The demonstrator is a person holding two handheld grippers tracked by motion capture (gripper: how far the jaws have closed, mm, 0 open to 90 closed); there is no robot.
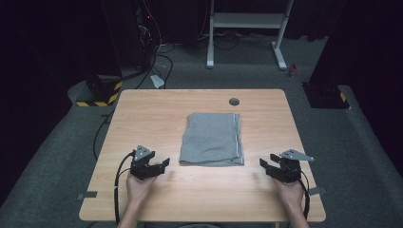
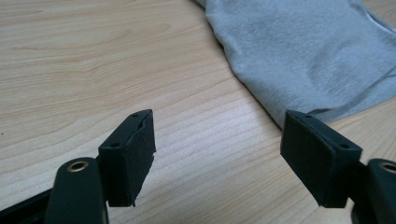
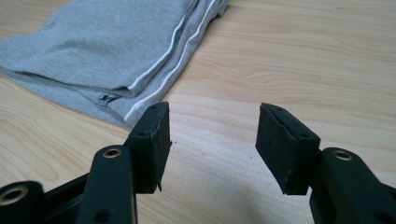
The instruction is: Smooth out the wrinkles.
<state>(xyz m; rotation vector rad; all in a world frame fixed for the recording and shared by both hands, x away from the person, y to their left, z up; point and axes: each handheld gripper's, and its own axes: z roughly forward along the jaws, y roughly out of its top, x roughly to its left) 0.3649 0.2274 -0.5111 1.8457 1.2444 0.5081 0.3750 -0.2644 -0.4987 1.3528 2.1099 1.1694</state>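
Folded grey knit cloth with thin white piping along one edge [image 1: 212, 139], lying flat at the middle of the pale wood-grain worktop [image 1: 152, 109], its piped edge on the right and its near edge roughly level with both tools. Left black hand-held gripper [image 1: 164, 165], held in the left hand [image 1: 139, 185], low over the worktop just left of the cloth's near left corner, jaws spread wide with nothing between them and pointing right toward the cloth. In the left gripper view, bare wood between the two dark pads [image 2: 135, 158], the grey cloth [image 2: 303, 51] beyond the right-side pad, close but apart from it. Right black hand-held gripper [image 1: 265, 164], held in the right hand [image 1: 291, 192], near the cloth's near right corner with a strip of bare worktop between, jaws likewise wide and empty, pointing left toward the cloth. In the right gripper view, the cloth's white-piped corner [image 3: 140, 100] just beyond the left-side pad [image 3: 156, 147], a small dark eyelet or snap visible in the fold there; contact not evident. Grey three-cornered plate on top of each tool, a black cable trailing from each toward the near edge. Small round dark grommet hole [image 1: 234, 101] in the worktop beyond the cloth's far edge. Grey carpeted floor around, white frame legs [image 1: 247, 28] at the far side.
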